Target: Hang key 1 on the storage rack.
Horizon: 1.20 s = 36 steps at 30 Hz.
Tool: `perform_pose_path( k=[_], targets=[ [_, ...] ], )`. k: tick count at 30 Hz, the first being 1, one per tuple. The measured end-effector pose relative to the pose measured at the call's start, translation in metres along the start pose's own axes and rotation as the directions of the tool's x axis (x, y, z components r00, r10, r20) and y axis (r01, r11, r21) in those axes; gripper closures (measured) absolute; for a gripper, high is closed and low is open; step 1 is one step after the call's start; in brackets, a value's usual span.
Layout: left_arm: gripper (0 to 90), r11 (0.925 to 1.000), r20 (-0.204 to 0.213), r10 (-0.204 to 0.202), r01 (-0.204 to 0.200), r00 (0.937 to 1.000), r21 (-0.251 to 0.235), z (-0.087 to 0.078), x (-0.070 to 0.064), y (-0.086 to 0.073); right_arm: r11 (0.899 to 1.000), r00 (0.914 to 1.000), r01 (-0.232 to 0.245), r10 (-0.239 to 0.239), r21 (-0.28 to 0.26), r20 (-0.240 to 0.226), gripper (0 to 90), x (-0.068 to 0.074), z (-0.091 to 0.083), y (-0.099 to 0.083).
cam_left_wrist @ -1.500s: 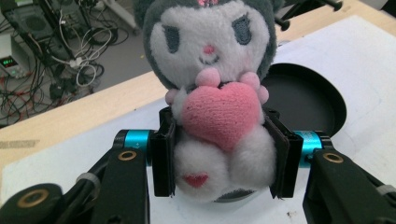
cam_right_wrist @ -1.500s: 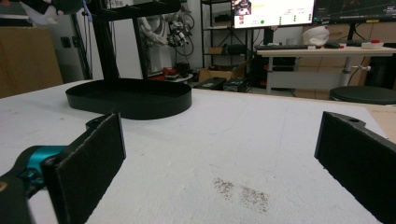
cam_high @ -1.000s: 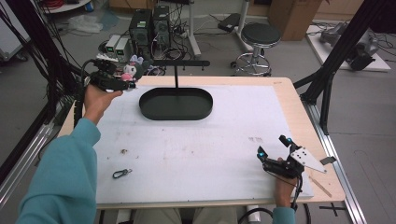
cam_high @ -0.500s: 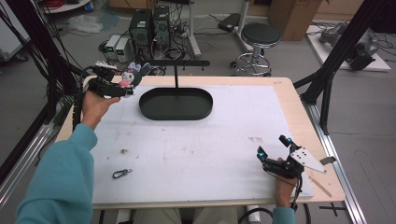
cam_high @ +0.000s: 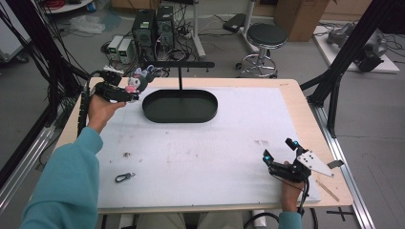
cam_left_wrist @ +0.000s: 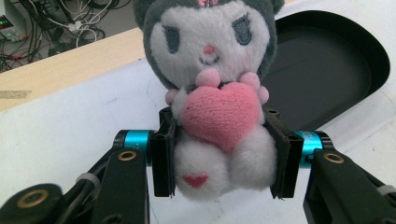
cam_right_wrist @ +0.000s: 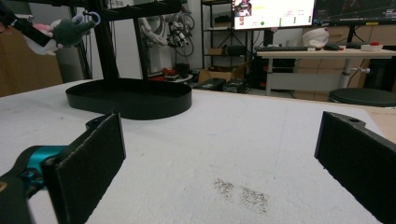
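The left gripper (cam_left_wrist: 219, 154) pinches a small plush toy (cam_left_wrist: 212, 93) around its soft belly, one black jaw on each side. The left gripper view shows the toy up close: a white face under a dark grey hood, a pink nose, a big pink heart held at the chest and a tiny red heart lower down. The toy stands upright there, head at 12 o'clock and bottom at 6 o'clock, with its face turned to the camera. The high view shows none of those small parts. There the plush toy (cam_high: 135, 83) is a little pink and grey spot held above the table's (cam_high: 200, 143) far left corner, at about 10 o'clock from the middle of the white top. It lies just left of the black oval tray (cam_high: 180, 106) and near the left end of the black bar (cam_high: 179, 65) on the stand. Its long line runs from the left gripper (cam_high: 125, 89) toward 2 o'clock, head end nearer the bar. The right gripper view shows the plush toy (cam_right_wrist: 65, 30) from the side, up by the bar, with a small ring (cam_right_wrist: 92, 17) at its head. The right gripper (cam_high: 280, 149) rests at about 4 o'clock, low by the table's near right edge, well apart from the toy. Its jaws are spread wide with nothing between them. A small metal clip (cam_high: 124, 177) lies at 7 o'clock.
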<state>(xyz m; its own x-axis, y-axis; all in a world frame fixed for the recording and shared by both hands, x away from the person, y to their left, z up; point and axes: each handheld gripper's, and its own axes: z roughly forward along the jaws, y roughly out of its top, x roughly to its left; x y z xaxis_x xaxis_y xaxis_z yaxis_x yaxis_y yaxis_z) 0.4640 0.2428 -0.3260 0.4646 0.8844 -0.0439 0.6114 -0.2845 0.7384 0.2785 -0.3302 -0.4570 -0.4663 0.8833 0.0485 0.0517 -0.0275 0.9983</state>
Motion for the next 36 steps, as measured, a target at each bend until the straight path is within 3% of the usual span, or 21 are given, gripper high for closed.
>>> perform_pose_path(
  k=[16, 22, 25, 26, 27, 29, 30, 31, 32, 36],
  targets=[
    [52.5, 0.9992, 0.001, -0.039, 0.039, 0.9992, -0.012, 0.017, 0.007, 0.003, 1.000, 1.0000, -0.002, 0.002, 0.003, -0.003, 1.0, 0.000, 0.000, 0.000],
    [48.6, 0.9994, 0.004, -0.013, 0.013, 0.9999, -0.032, 0.018, 0.010, 0.001, 1.000, 1.0000, -0.007, 0.007, 0.004, -0.001, 1.0, 0.001, 0.000, 0.000],
    [46.2, 0.9972, 0.011, -0.003, 0.004, 0.9999, -0.074, 0.017, 0.009, 0.001, 1.000, 1.0000, -0.008, 0.008, 0.005, -0.002, 1.0, 0.001, 0.000, 0.000],
    [43.0, 0.9955, 0.011, 0.000, 0.001, 0.9999, -0.095, 0.017, 0.009, 0.001, 1.000, 0.9999, -0.010, 0.010, 0.005, -0.004, 1.0, 0.002, 0.000, 0.000],
    [29.0, 0.9941, 0.021, 0.006, -0.003, 0.9998, -0.109, 0.015, 0.009, 0.001, 1.000, 1.0000, -0.009, 0.009, 0.005, -0.004, 1.0, 0.001, 0.000, 0.000],
    [25.3, 0.9876, 0.036, 0.012, -0.006, 0.9993, -0.157, 0.012, 0.010, 0.002, 1.000, 1.0000, -0.007, 0.007, 0.006, -0.002, 1.0, 0.001, -0.001, 0.000],
    [5.0, 0.9858, 0.016, 0.008, -0.005, 0.9998, -0.168, 0.011, 0.010, 0.002, 1.000, 0.9999, -0.010, 0.010, 0.005, -0.003, 1.0, 0.002, 0.000, 0.000],
    [5.0, 0.9850, 0.007, -0.001, 0.002, 1.0000, -0.172, 0.010, 0.011, 0.003, 1.000, 0.9999, -0.010, 0.010, 0.005, -0.003, 1.0, 0.002, 0.000, 0.000],
    [1.7, 0.9825, 0.029, 0.002, 0.003, 0.9996, -0.186, 0.008, 0.011, 0.002, 1.000, 1.0000, -0.005, 0.005, 0.001, -0.001, 1.0, 0.001, 0.000, 0.000],
    [1.7, 0.9682, 0.076, 0.057, -0.037, 0.9955, -0.248, -0.003, 0.012, -0.001, 1.000, 1.0000, -0.005, 0.005, 0.006, -0.002, 1.0, 0.000, 0.000, 0.000]
  ],
)
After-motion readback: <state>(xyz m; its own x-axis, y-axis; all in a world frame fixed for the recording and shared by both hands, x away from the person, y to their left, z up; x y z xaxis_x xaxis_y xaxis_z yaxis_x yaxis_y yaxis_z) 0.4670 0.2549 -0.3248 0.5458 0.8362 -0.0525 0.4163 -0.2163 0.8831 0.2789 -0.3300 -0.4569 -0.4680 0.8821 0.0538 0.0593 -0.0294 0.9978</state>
